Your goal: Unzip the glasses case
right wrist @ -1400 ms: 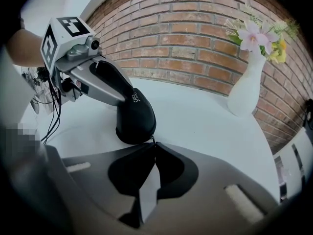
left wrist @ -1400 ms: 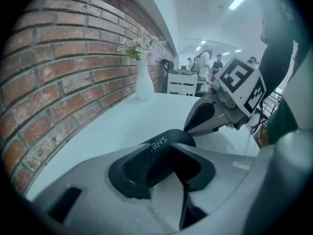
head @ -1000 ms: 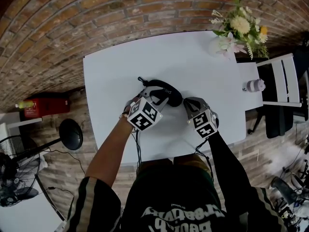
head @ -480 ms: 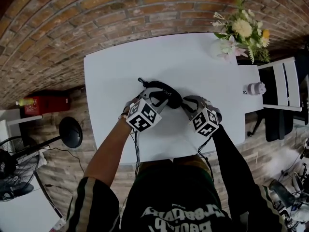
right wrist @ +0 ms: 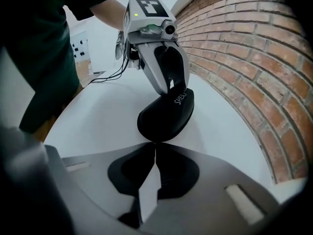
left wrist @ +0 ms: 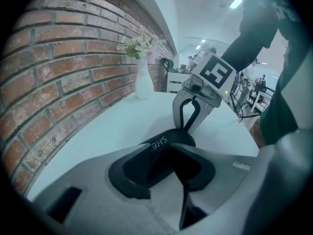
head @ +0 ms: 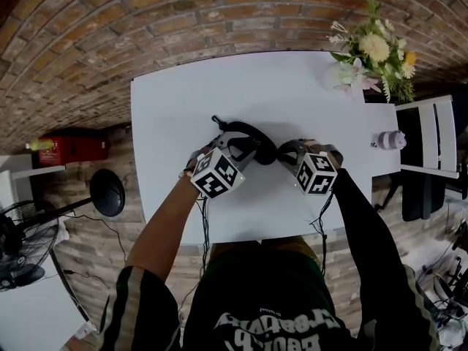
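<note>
The brick wall [head: 110, 35] runs past the far side of both my tongs, and under them lies the white table [head: 183, 108]. Well off beyond my right tongs [left wrist: 190, 126], at the table's corner, a vase of flowers [left wrist: 144, 84] stands upright, with a white chair [head: 431, 137] just outside that same end.

Between the two tongs lies the black glasses case [right wrist: 164, 114], flat on the table and stretched from one to the other. My left tongs [right wrist: 170, 88] come down on its left end with the jaws clamped across it, one on each side, grasping the case. White lettering on the lid shows just ahead of those jaws.

My right tongs point steeply down at the opposite end. Their jaws have just been closing and now meet tip to tip, clenched right against the case's end. Whether the zip pull is pinched between them is too small for me to make out. The case still looks closed.
</note>
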Demonstrator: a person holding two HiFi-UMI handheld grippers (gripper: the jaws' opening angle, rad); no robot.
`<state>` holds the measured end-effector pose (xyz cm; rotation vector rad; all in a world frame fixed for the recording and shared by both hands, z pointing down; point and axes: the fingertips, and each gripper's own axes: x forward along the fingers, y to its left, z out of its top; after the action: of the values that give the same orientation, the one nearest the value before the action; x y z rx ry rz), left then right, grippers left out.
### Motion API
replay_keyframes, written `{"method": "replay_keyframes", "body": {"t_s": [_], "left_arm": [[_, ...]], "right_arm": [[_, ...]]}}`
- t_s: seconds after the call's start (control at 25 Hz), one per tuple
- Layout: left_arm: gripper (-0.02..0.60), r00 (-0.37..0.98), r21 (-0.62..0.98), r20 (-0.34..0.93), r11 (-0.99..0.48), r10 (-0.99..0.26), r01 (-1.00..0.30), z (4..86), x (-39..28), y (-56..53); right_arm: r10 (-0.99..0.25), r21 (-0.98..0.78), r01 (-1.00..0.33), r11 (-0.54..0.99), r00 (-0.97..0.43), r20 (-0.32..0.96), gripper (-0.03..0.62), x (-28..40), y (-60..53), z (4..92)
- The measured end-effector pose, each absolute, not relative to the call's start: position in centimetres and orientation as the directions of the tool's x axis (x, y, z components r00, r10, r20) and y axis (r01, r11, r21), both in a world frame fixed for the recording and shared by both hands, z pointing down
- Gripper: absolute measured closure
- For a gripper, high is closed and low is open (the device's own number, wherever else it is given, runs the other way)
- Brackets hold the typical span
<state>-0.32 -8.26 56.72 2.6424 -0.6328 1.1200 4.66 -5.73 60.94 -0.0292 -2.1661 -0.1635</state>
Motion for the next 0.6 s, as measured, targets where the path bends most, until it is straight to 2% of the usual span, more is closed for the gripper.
{"method": "replay_keyframes", "body": {"t_s": [0.32,0.6], "left_arm": [[0.465,0.619,0.02,0.725,-0.89,-0.301,-0.456,56.7,-0.3,-8.2],[0.466,0.628,-0.006,0.698,-0.879,-0.345,-0.477,56.1,-0.7,-8.2]], "right_arm": [[-0.056,0.124,0.082,0.989,-0.568,0.821,0.582,5.5,-5.7,59.9],[-0.098,0.119,0.005,0.993,-0.531,0.842,0.583,5.1,-5.2,59.5]]}}
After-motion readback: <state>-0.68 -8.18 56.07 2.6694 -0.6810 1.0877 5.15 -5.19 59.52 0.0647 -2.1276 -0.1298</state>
